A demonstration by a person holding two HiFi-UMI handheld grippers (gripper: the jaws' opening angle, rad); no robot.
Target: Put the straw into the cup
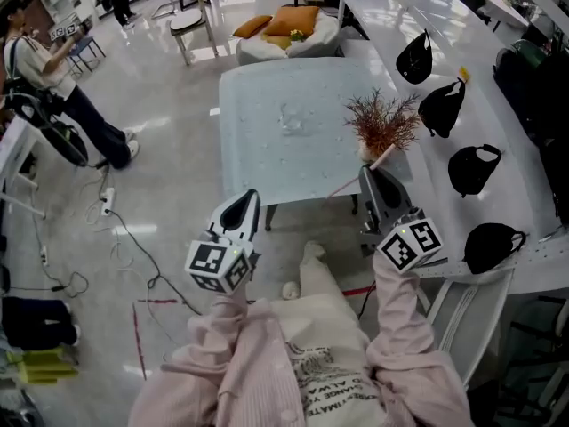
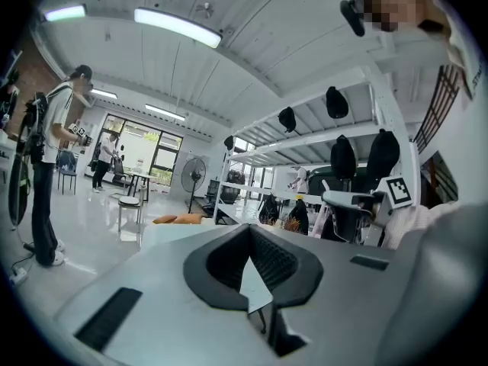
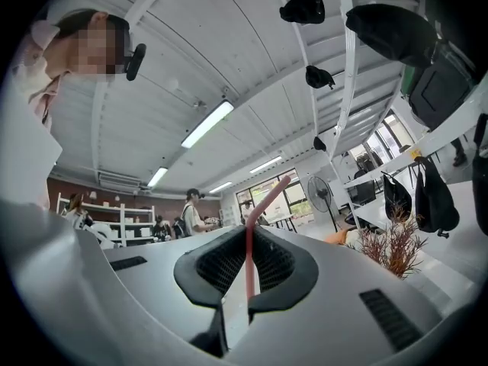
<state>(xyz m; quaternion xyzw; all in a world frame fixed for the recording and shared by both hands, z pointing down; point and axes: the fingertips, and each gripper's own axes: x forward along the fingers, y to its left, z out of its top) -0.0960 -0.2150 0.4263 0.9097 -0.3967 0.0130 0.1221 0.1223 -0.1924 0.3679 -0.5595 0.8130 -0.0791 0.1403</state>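
In the head view a pale blue table [image 1: 258,149] stands ahead of me, and a clear cup [image 1: 292,118] shows faintly near its middle. My right gripper [image 1: 369,176] hovers at the table's near right corner, shut on a pink straw [image 1: 384,157] that slants up to the right. In the right gripper view the straw [image 3: 248,258] stands upright between the pads, its bent top leaning right. My left gripper [image 1: 248,201] hangs off the table's near edge to the left, jaws together with nothing in them. The left gripper [image 2: 253,292] sees only the room beyond.
A reddish dried plant [image 1: 384,123] stands on the table's right side, close to the straw. A white shelf [image 1: 507,194] with several black caps [image 1: 414,58] runs along the right. A person [image 1: 53,69] stands far left. Cables [image 1: 116,229] lie on the floor.
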